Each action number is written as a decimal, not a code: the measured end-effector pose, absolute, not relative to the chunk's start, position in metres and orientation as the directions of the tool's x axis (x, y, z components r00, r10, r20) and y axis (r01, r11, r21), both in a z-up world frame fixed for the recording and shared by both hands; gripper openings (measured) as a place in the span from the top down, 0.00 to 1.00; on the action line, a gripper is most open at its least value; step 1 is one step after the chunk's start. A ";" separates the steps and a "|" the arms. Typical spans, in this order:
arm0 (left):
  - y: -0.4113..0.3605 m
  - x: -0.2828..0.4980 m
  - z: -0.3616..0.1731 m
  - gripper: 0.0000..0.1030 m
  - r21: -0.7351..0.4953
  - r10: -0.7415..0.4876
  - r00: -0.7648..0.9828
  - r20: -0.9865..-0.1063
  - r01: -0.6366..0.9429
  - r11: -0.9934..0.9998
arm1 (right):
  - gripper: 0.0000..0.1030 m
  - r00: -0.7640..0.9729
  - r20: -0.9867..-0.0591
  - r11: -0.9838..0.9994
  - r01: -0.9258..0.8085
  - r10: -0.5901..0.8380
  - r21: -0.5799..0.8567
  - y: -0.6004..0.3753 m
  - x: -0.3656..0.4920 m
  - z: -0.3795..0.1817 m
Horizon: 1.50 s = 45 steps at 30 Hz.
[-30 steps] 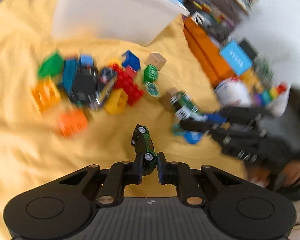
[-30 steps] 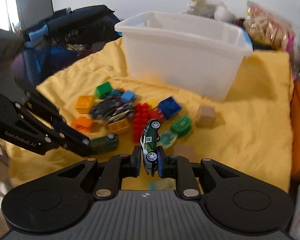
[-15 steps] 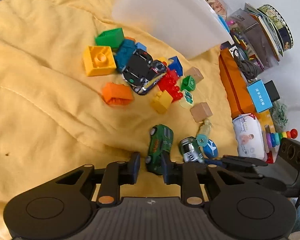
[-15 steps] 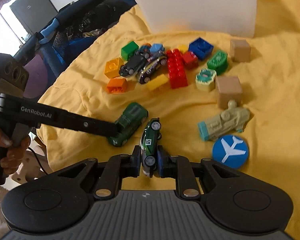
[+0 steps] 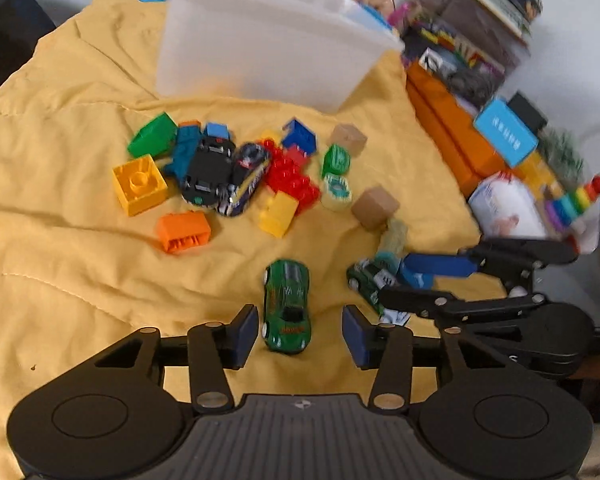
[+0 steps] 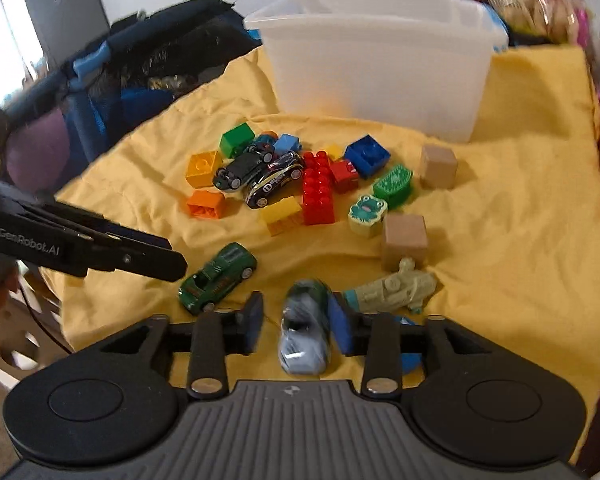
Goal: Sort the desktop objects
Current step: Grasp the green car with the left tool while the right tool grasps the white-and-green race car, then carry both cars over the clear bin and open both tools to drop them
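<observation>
Left wrist view: my left gripper (image 5: 300, 330) is spread wide, holding nothing. A green car (image 5: 287, 305) sits on the yellow cloth (image 5: 60, 264) between its fingers, touching neither pad. Off to the right I see my right gripper (image 5: 396, 284), also parted, with a second car (image 5: 367, 280), green and white, between its fingers.

Right wrist view: the same second car (image 6: 305, 326) shows blurred between my right fingers; it lies against the right pad and clear of the left one, so the tongs are open around it rather than clamped. Whether it rests on the cloth I cannot tell. The green car (image 6: 217, 277) lies just left of it, beside the left gripper's finger (image 6: 140, 258).

Farther back, bricks and two dark cars lie heaped together: a red brick (image 6: 318, 190), an orange brick (image 6: 206, 203), a black car (image 6: 242, 168). Two wooden cubes (image 6: 405, 238) and a pale toy train (image 6: 396, 290) lie to the right. A clear bin (image 6: 380, 64) stands behind the heap.
</observation>
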<state>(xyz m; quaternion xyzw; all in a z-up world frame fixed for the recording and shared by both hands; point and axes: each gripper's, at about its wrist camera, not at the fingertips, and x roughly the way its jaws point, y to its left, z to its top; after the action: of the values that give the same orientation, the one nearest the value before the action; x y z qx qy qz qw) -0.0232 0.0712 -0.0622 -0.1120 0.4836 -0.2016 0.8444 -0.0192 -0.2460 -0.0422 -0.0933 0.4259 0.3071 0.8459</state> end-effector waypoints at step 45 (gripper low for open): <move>0.069 0.076 0.076 0.68 -0.079 -0.360 0.772 -0.524 0.377 0.923 | 0.68 0.727 -0.542 0.835 -0.545 0.422 -0.081 -0.229 0.042 0.032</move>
<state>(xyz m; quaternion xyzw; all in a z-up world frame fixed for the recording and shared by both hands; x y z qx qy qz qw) 0.0758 0.0694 0.0764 0.0154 0.2753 -0.1958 0.9411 0.0419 -0.2289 0.0316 -0.1178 0.2602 0.2621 0.9218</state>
